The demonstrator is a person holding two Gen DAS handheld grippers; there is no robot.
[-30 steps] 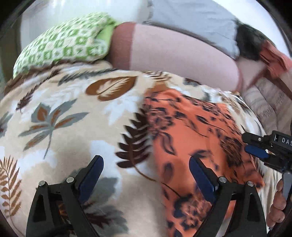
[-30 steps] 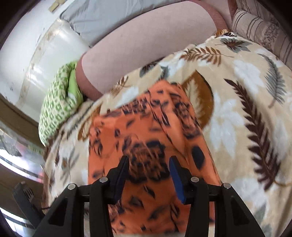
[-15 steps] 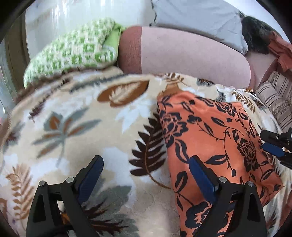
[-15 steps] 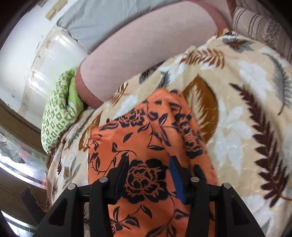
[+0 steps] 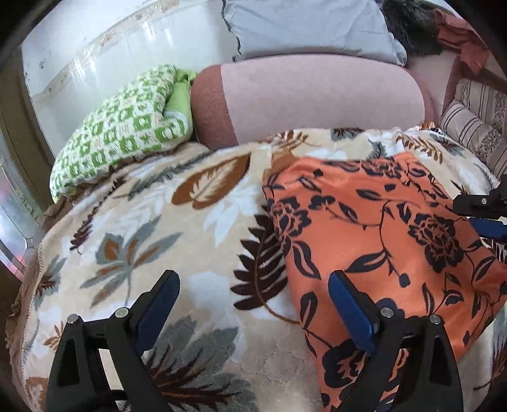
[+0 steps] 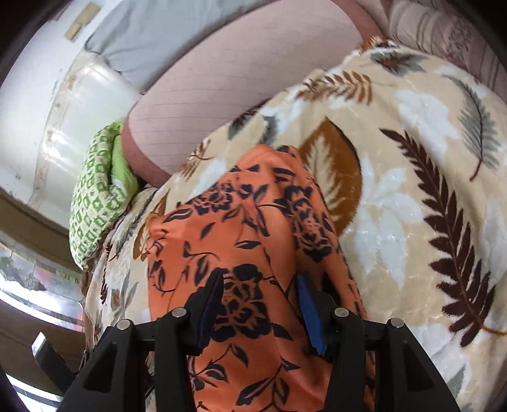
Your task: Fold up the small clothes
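Note:
An orange garment with a black flower print (image 5: 380, 253) lies spread on a beige leaf-patterned blanket (image 5: 142, 253). My left gripper (image 5: 253, 279) is wide open just above the blanket. Its right finger (image 5: 348, 304) hangs over the garment's left edge, and its left finger is over bare blanket. My right gripper (image 6: 259, 285) hovers low over the garment (image 6: 240, 234), jaws partly apart, with flat printed cloth showing in the gap and nothing pinched. In the left wrist view the right gripper (image 5: 465, 214) pokes in from the right edge, over the garment's right side.
A pink bolster (image 5: 317, 101) lies across the far edge of the blanket, with a green-and-white patterned pillow (image 5: 126, 126) to its left and a grey pillow (image 5: 301, 28) behind it. Striped cushions (image 5: 472, 123) sit at the far right. A white wall runs behind.
The left wrist view has rolled and shifted, so the garment now sits more level and more of its right side shows. The right gripper has stayed over the garment with the same gap.

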